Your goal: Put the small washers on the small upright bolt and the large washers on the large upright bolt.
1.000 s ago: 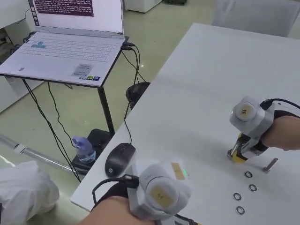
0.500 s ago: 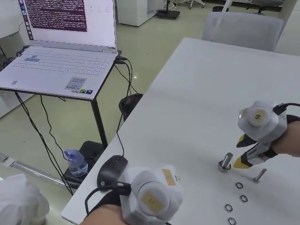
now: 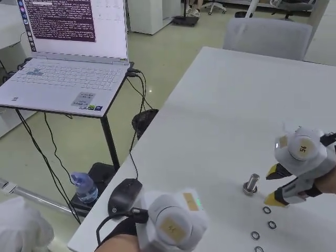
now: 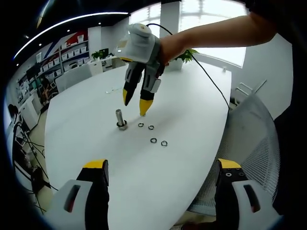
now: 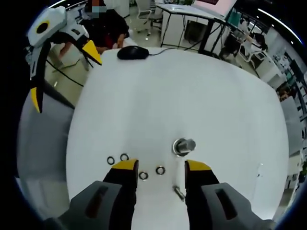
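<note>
- On the right part of the white table [image 3: 220, 105], the large bolt [image 3: 251, 184] now stands upright by itself. A second ago the right gripper [image 3: 273, 185] was down over that spot, and half a second ago it was just beside the standing bolt.
- That gripper has drawn back to the right, clear of the bolt, with its jaws parted and holding nothing.
- Between the right gripper's jaws in the right gripper view, the small bolt [image 5: 178, 193] lies on its side on the table. It lay flat in both earlier head views too, so it has not been stood up.
- Four washers [image 4: 153, 140] lie loose on the near side of the large bolt, none on either bolt. They are too small to tell which are small and which are large.
- At the near edge, well apart from the work, the left gripper [image 4: 161, 167] hangs with its jaws spread wide and empty.
- My reading is that the large post is ready. The likely next need is standing the small bolt up, or starting on the large washers.
</note>
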Demonstrator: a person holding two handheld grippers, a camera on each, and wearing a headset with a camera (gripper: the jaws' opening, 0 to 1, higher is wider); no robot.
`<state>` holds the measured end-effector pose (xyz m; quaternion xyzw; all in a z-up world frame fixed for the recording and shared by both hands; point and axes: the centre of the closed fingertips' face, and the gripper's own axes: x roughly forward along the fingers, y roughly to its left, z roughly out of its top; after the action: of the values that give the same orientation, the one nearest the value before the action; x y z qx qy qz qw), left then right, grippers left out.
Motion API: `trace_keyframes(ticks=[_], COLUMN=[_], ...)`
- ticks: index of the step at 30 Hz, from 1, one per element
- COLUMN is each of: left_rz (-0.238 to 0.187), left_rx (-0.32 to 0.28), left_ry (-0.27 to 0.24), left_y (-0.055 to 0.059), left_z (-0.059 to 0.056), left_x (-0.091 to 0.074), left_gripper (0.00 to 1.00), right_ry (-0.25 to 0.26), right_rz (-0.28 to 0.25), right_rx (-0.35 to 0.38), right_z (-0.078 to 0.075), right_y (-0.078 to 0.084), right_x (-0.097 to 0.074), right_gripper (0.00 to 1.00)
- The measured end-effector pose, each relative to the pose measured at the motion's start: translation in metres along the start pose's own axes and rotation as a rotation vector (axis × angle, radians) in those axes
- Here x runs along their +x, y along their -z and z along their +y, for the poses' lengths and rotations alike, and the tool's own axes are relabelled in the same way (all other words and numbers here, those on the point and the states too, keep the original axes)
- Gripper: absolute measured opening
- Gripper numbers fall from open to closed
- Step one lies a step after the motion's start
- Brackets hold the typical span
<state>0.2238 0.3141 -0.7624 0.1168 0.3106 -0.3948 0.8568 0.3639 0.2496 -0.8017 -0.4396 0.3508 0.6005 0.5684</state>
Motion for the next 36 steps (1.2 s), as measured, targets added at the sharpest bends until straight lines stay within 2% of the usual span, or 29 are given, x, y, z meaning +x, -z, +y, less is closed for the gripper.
trace_keyframes(ticks=[3, 13, 19, 25, 36], left_rz=[-0.004, -0.002, -0.010, -0.007, -0.012], left_rx=[-0.002, 0.012, 0.013, -0.004, -0.001], left_ry=[-0.002, -0.005, -0.005, -0.006, -0.015], left_y=[-0.001, -0.001, -0.002, -0.001, -0.001], left_z=[0.000, -0.001, -0.001, -0.001, 0.001], left_x=[0.001, -0.001, -0.002, -0.002, -0.002], left_gripper=[0.93, 0.93, 0.91, 0.89, 0.89], right_ry=[-0.010, -0.019, -0.034, -0.040, -0.058], right_rz=[-0.007, -0.023, -0.019, -0.004, 0.019], right_rx=[-0.002, -0.014, -0.004, 0.013, 0.043], right_z=[0.008, 0.032, 0.043, 0.047, 0.054], right_y=[0.006, 0.010, 0.013, 0.019, 0.024], right_x=[0.003, 0.006, 0.022, 0.037, 0.057], right_gripper=[0.39, 0.37, 0.34, 0.32, 0.30])
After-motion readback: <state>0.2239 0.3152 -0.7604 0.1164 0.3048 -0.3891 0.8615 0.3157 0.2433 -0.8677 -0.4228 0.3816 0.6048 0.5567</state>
